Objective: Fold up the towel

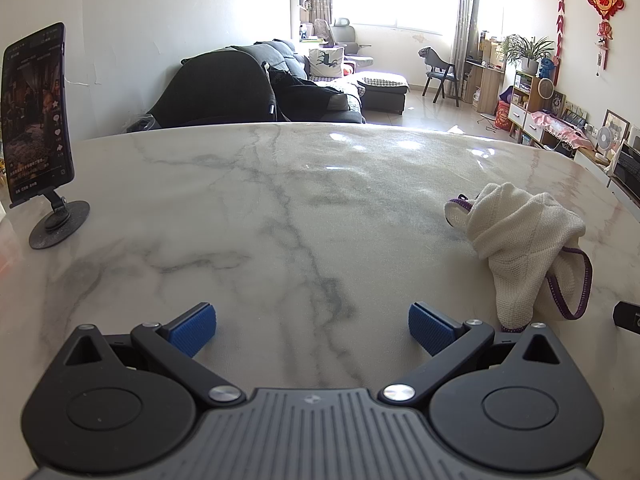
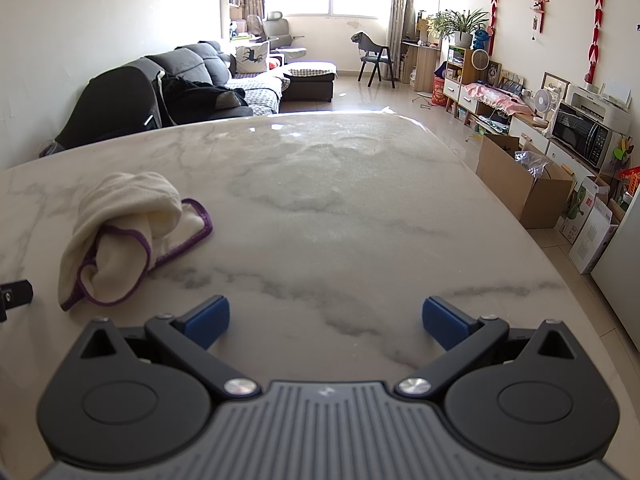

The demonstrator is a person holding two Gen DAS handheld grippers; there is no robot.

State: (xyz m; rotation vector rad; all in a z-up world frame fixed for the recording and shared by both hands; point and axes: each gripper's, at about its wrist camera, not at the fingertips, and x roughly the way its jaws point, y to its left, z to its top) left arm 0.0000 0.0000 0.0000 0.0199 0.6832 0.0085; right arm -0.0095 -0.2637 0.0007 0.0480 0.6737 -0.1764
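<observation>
Marble table lies bare under me so the cloth can be spread flat on it. The cream towel, purple-edged, sits crumpled between my two tools, touched by neither. My left gripper and right gripper hover tilted down, jaws wide apart and empty, ready, I judge, to pick out its corners.

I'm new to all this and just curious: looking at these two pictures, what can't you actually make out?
- Towel: bunched up in both views, so its own folds hide its full shape and corners.
- Towel's near end, left wrist view: tucked behind the left gripper.
- Phone on its stand, left wrist view: screen text too small to read.
- Black object at the left edge, right wrist view: cut off.
</observation>
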